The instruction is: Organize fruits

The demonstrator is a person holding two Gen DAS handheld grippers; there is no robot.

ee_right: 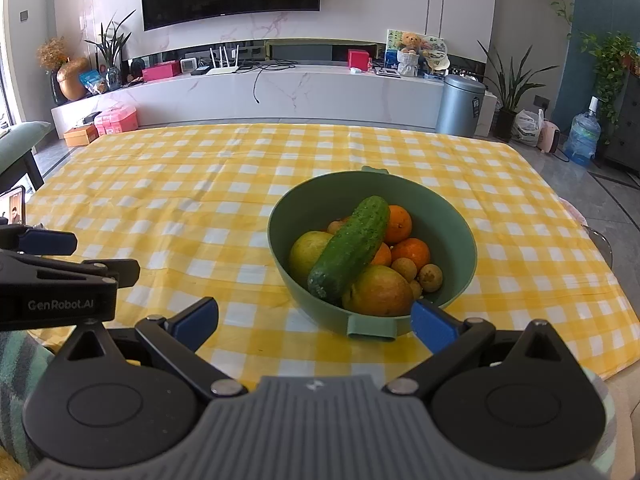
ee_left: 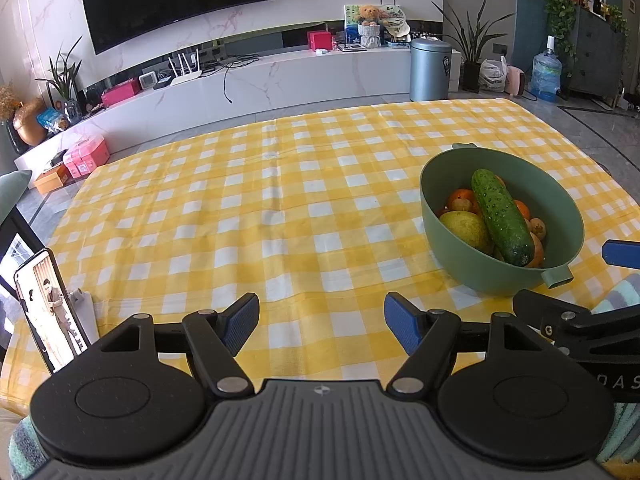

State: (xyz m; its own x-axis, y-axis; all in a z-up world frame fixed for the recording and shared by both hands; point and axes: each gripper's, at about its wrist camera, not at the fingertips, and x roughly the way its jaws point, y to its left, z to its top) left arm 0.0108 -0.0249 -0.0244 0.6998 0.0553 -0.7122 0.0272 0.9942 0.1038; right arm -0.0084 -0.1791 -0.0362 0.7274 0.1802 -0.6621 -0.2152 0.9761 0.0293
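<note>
A green bowl (ee_right: 456, 236) stands on the yellow checked tablecloth (ee_right: 200, 208). In it a cucumber (ee_right: 350, 248) lies across pears (ee_right: 380, 292), oranges (ee_right: 400, 224) and several small brown fruits (ee_right: 430, 276). The bowl also shows in the left wrist view (ee_left: 452, 256), to the right. My right gripper (ee_right: 316, 322) is open and empty, just short of the bowl's near rim. My left gripper (ee_left: 322, 326) is open and empty over bare cloth, left of the bowl. Each gripper shows at the edge of the other's view.
A phone (ee_left: 50, 310) stands propped at the table's left near edge. Beyond the table are a white TV bench (ee_right: 280, 92), a grey bin (ee_right: 460, 106), plants and a water bottle (ee_right: 582, 136). A striped cloth (ee_left: 618, 292) lies at the near edge.
</note>
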